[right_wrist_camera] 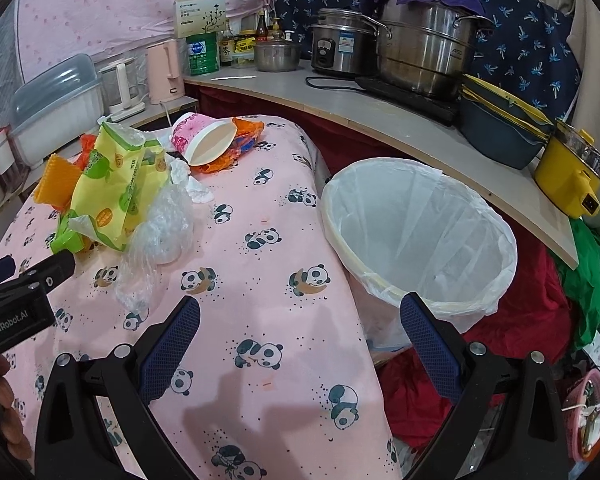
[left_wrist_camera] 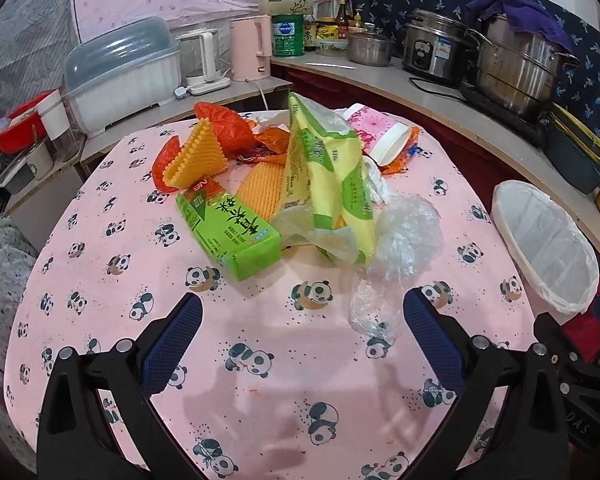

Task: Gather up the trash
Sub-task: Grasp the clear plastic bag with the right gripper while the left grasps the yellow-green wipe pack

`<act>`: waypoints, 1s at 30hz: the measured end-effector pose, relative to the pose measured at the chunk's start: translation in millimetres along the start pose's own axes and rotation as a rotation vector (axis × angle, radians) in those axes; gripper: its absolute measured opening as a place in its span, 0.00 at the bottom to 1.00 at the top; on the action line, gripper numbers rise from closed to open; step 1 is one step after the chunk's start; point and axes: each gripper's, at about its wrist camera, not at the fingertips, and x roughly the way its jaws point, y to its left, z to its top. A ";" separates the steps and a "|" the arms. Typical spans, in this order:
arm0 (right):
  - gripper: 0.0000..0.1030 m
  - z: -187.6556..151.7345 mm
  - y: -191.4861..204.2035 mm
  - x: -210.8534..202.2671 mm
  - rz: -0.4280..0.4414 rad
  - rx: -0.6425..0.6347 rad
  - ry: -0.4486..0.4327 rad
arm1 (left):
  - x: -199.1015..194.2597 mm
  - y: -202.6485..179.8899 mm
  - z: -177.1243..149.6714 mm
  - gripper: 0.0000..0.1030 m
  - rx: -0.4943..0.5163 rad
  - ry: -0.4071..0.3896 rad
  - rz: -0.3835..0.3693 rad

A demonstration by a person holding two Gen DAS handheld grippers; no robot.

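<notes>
A pile of trash lies on the pink panda tablecloth (left_wrist_camera: 260, 340): a green carton (left_wrist_camera: 230, 228), a yellow-green snack bag (left_wrist_camera: 328, 176), orange foam netting (left_wrist_camera: 198, 156), an orange plastic bag (left_wrist_camera: 224, 120), clear plastic wrap (left_wrist_camera: 404, 236) and a pink paper cup (left_wrist_camera: 380, 132). My left gripper (left_wrist_camera: 302, 328) is open and empty, just short of the pile. My right gripper (right_wrist_camera: 300, 332) is open and empty above the table's right edge. The lined trash bin (right_wrist_camera: 416, 236) stands right of the table. The cup (right_wrist_camera: 206, 140) and snack bag (right_wrist_camera: 116, 184) lie to its far left.
A curved counter (right_wrist_camera: 380, 120) behind holds steel pots (right_wrist_camera: 420, 48), a rice cooker (right_wrist_camera: 340, 48), kettles (left_wrist_camera: 252, 48), a dish box (left_wrist_camera: 120, 76) and a yellow pot (right_wrist_camera: 572, 176). Red and green cloth (right_wrist_camera: 520, 320) lies on the floor by the bin. The left gripper's body (right_wrist_camera: 20, 292) shows at the left.
</notes>
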 end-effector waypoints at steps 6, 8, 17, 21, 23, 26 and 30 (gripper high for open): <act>0.89 17.3 17.9 19.4 0.046 0.004 0.021 | 17.3 28.3 14.5 0.93 -0.057 0.010 0.015; 0.86 23.7 26.8 28.4 0.061 0.001 0.031 | 22.2 36.3 16.6 0.93 -0.066 0.015 0.021; 0.71 49.8 70.2 70.0 0.159 -0.004 0.080 | 27.4 62.4 30.9 0.93 -0.113 0.007 -0.019; 0.58 56.1 78.4 92.3 0.212 0.040 0.130 | 29.9 66.3 39.2 0.93 -0.113 -0.005 -0.021; 0.55 57.2 81.7 101.3 0.237 0.064 0.153 | 33.4 67.8 43.4 0.93 -0.114 -0.002 -0.024; 0.49 57.9 86.8 110.4 0.261 0.079 0.168 | 37.9 66.9 49.6 0.93 -0.111 -0.005 -0.035; 0.10 59.5 92.4 109.6 0.294 0.059 0.162 | 43.4 58.0 57.1 0.93 -0.088 -0.005 -0.055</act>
